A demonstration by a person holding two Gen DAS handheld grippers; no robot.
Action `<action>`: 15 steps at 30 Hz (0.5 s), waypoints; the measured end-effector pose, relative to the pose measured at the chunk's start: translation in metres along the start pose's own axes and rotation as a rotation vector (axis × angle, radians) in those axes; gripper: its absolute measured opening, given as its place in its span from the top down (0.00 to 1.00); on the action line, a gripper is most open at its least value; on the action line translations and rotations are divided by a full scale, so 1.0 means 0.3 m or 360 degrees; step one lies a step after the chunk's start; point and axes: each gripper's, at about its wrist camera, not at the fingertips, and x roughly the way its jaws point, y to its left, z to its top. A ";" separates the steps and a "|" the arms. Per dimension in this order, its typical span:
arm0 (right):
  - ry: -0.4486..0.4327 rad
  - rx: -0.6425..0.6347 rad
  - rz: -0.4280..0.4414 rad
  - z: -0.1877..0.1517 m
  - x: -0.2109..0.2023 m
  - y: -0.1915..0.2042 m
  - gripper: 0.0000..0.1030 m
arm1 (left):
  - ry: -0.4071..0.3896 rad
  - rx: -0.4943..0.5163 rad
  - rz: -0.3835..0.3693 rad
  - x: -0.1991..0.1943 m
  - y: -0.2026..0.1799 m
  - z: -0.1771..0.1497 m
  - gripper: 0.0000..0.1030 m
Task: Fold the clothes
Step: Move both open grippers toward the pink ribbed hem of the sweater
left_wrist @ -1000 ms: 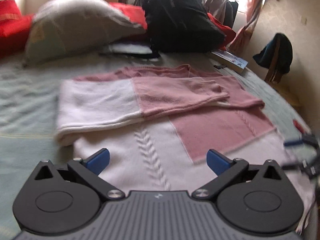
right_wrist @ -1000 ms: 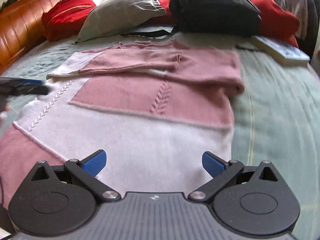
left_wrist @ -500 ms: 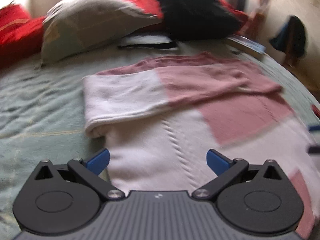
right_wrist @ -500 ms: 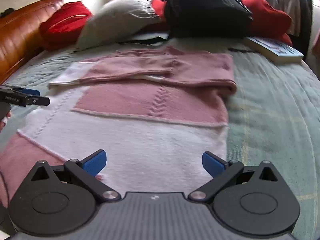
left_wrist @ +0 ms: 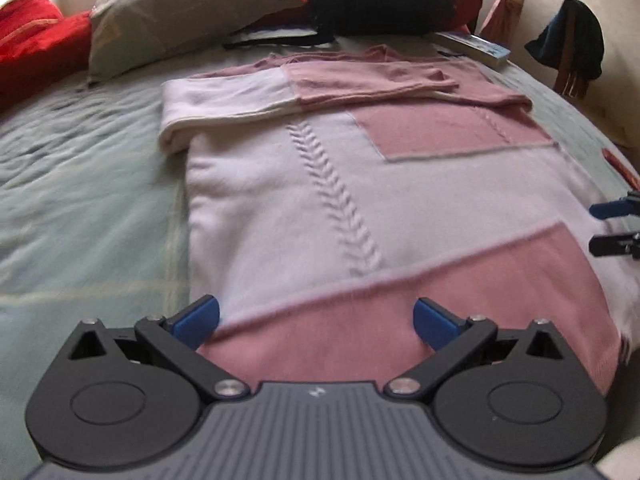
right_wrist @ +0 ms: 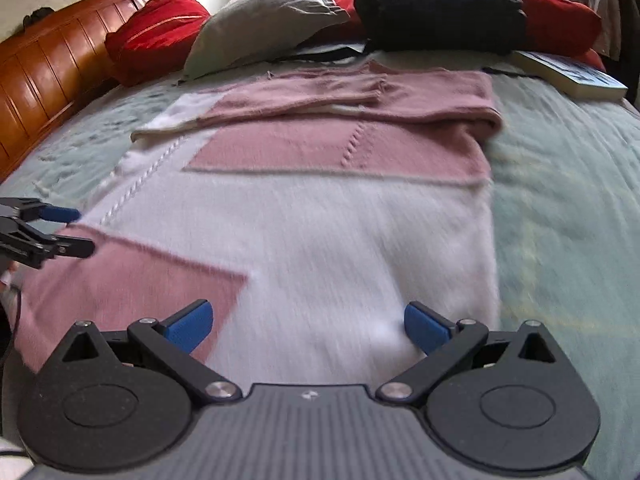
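Left gripper spread wide, empty, poised over near hem of pink-and-white sweater; right gripper likewise released. Sweater flat on bed, long axis running away from both; sleeves folded across far end.

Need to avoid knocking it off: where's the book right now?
The book lies at the bed's far right edge in the right wrist view, beyond the sweater, beside the black bag.
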 end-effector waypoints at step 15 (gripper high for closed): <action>-0.0109 -0.0162 0.0035 -0.100 -0.050 0.125 0.00 | -0.0113 0.0303 -0.0069 -0.115 -0.231 -0.138 0.01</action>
